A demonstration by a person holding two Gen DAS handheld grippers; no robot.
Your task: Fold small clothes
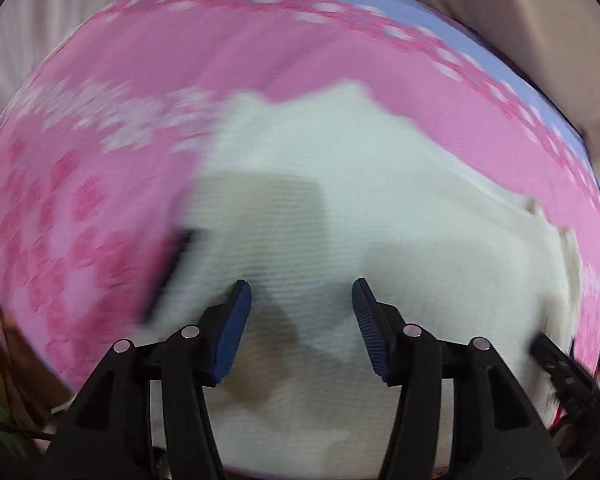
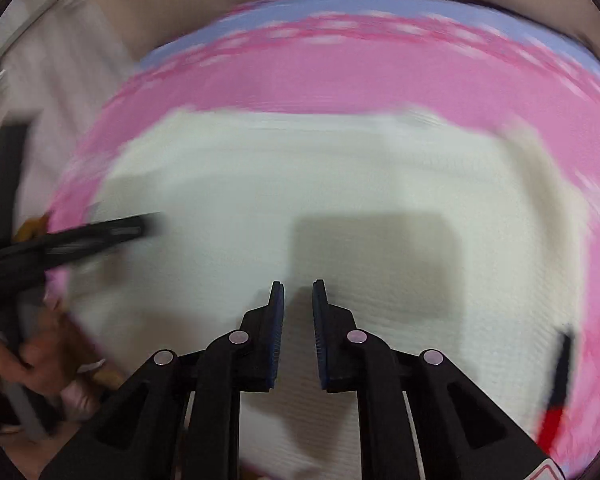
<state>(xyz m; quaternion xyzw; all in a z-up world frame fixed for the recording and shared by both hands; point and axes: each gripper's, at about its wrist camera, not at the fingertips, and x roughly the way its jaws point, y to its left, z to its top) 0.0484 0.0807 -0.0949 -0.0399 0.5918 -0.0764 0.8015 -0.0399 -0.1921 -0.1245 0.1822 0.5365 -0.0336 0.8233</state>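
Note:
A white ribbed garment (image 1: 340, 208) lies spread flat on a pink patterned cloth (image 1: 180, 60). My left gripper (image 1: 302, 292) hovers over the garment, open and empty, jaws wide apart. In the right wrist view the same garment (image 2: 280, 184) fills the middle. My right gripper (image 2: 298, 292) is above it with its jaws a narrow gap apart and nothing between them. The left gripper's fingers (image 2: 100, 232) reach in from the left over the garment's left edge. Both views are blurred by motion.
The pink cloth (image 2: 340, 80) has a pale blue border (image 2: 360, 4) at the far side. Beige surface and wall lie beyond it. A hand (image 2: 40, 360) shows at lower left. A dark and red object (image 2: 556, 396) sits at the right edge.

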